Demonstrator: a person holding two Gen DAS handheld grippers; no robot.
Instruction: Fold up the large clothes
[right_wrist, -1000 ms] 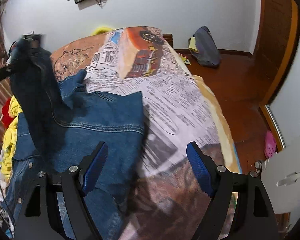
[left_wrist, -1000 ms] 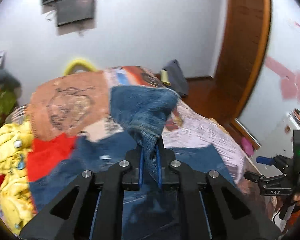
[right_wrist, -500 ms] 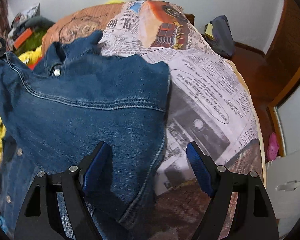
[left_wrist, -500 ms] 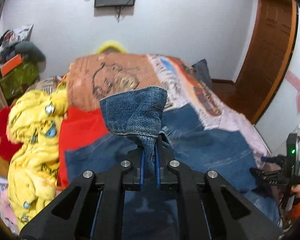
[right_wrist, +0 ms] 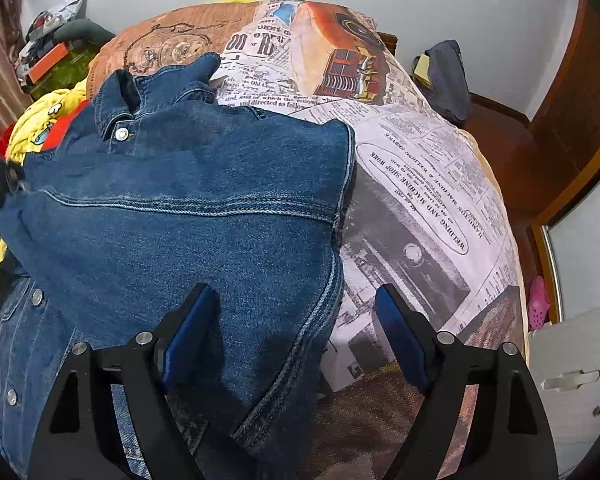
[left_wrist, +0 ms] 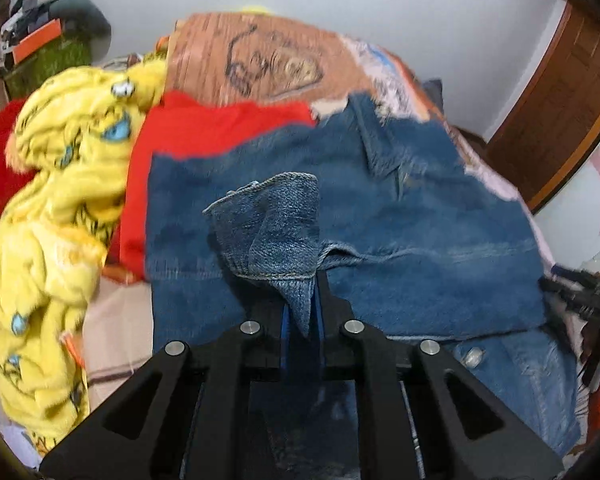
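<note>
A white-walled bedroom is holding a bed (right_wrist: 428,184) covered with a newspaper-print spread, a brown wooden door standing off to the right. A denim jacket (right_wrist: 188,216) is lying spread across the left half of the bed, its collar pointing toward the head end and its right edge running down the middle of the spread. The left gripper (left_wrist: 300,312) is pinching a cuff (left_wrist: 276,232) of the jacket; its jaws have just been easing apart a little, yet the denim is sitting squeezed between the blue pads, the cuff standing up above the flat body of the jacket. The right gripper (right_wrist: 296,336) is hanging with its jaws wide apart over the jacket's lower right edge, the left pad above denim, the right pad above bare spread. A yellow fleece garment (left_wrist: 52,240) and a red cloth (left_wrist: 204,132) are lying along the bed's left edge.
</note>
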